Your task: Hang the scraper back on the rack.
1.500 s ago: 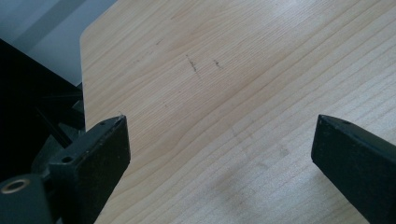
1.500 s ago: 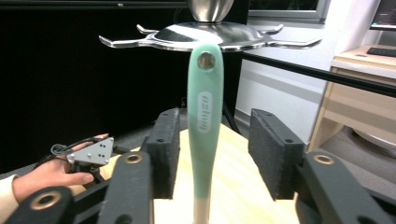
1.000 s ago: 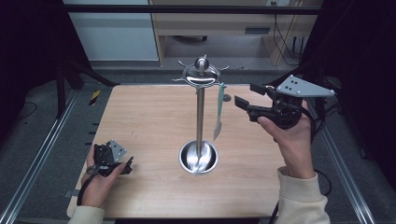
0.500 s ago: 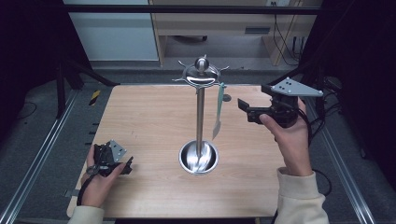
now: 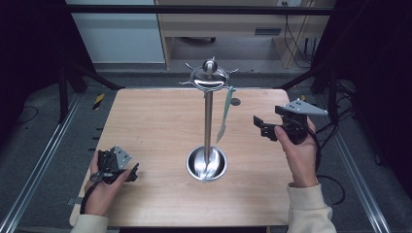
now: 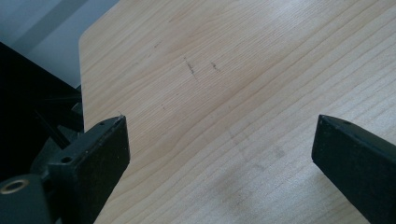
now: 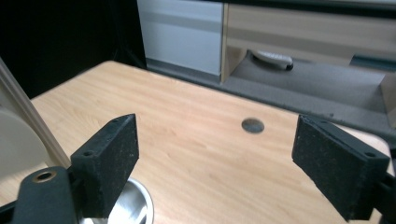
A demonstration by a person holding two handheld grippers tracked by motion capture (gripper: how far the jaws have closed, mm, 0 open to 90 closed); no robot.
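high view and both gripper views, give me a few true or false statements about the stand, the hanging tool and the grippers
1. A pale utensil hangs from the metal stand. True.
2. The right gripper is shut on the utensil. False: its jaws are wide apart and hold nothing, to the right of the utensil.
3. The left gripper rests low at the near left of the wooden table. True.
4. The left gripper holds a spoon. False: its jaws are open over bare wood.
5. The stand lies tipped over. False: it stands upright on its round base.
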